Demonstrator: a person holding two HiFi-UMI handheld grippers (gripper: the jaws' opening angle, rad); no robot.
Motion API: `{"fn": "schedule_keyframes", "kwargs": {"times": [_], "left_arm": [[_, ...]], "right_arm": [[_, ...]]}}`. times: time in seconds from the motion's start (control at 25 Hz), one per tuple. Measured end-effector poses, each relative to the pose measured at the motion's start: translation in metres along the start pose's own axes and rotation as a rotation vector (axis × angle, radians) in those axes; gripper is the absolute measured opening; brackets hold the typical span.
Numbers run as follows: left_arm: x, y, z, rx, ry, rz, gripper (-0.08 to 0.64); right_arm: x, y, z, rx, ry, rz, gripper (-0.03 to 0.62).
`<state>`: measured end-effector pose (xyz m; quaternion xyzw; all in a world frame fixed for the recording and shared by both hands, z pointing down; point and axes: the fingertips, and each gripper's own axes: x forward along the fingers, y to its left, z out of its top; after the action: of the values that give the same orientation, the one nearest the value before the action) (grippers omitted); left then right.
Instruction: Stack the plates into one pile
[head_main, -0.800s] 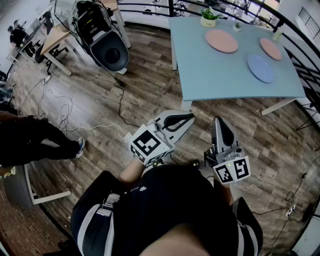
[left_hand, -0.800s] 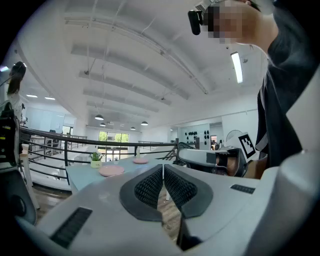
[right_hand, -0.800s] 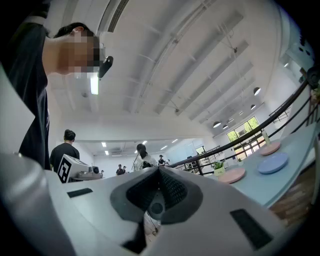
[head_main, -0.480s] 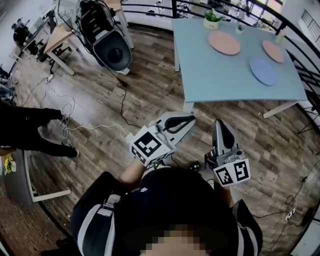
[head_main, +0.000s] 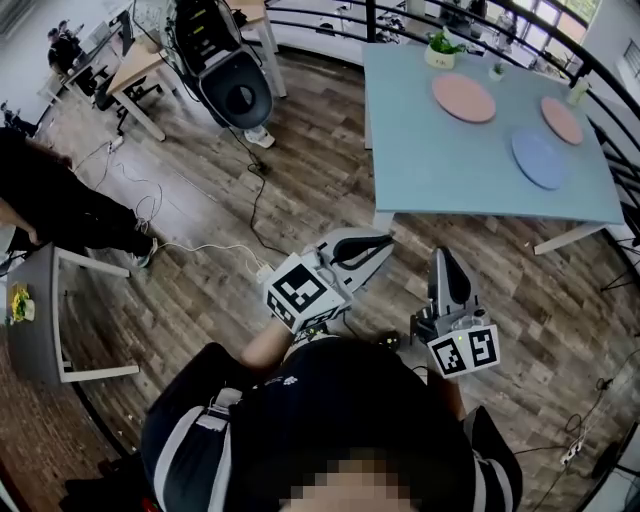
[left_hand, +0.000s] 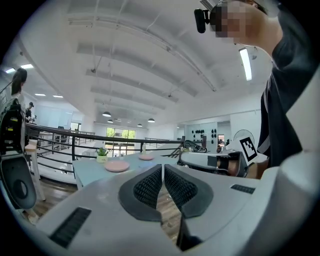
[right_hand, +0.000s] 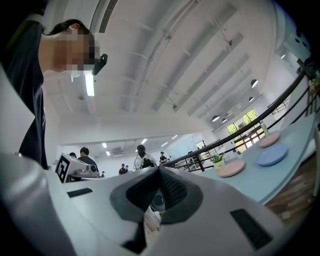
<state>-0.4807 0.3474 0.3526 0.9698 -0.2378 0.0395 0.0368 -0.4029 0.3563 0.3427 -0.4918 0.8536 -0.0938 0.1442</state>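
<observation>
Underfoot, head view: wood-plank floor (head_main: 300, 200) fills most of frame.

Pale blue table (head_main: 450, 150) at upper rt, near edge ahead of both grippers. Black railing (left_hand: 60, 133) runs behind it.

Bystander (head_main: 60, 200) in dark clothes at left edge, standing on the floor, well apart from table. Black-and-white machine (head_main: 225, 80) at top centre-left, beside a wooden desk (head_main: 140, 65). Can't tell what the machine is.

Left gripper (head_main: 385, 240) held over floor, pointing twd table, marker cube nearest the wearer. Jaws pressed together, tips meeting, holding nothing. Right gripper (head_main: 445, 255) just beside it, also over floor and pointing twd table. Its own view shows tips touching, a slit lower down w/ only floor behind. Closed, empty. Both short of table edge, well apart from plates.

Plates: 3 on tabletop, each flat, each apart from the others, none stacked.
- Near pink plate (head_main: 464, 97): toward far-left part of table, close to potted plant.
- Blue plate (head_main: 539, 157): rt side, closest of the three to the near edge.
- Far pink plate (head_main: 561, 119): rt side, just beyond the blue one, not touching.

Potted plant (head_main: 440, 48) in pale pot at table's far-left corner.

White cable (head_main: 200, 245) trails across floor left of grippers.
</observation>
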Motion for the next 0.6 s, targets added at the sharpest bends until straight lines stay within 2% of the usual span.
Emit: {"fn": "schedule_keyframes", "kwargs": {"times": [0.6], "left_arm": [[0.055,-0.019,-0.008,-0.042,0.036,0.054,0.021]], "right_arm": [[-0.021,-0.051,0.011,0.008,0.03,0.05,0.026]]}}
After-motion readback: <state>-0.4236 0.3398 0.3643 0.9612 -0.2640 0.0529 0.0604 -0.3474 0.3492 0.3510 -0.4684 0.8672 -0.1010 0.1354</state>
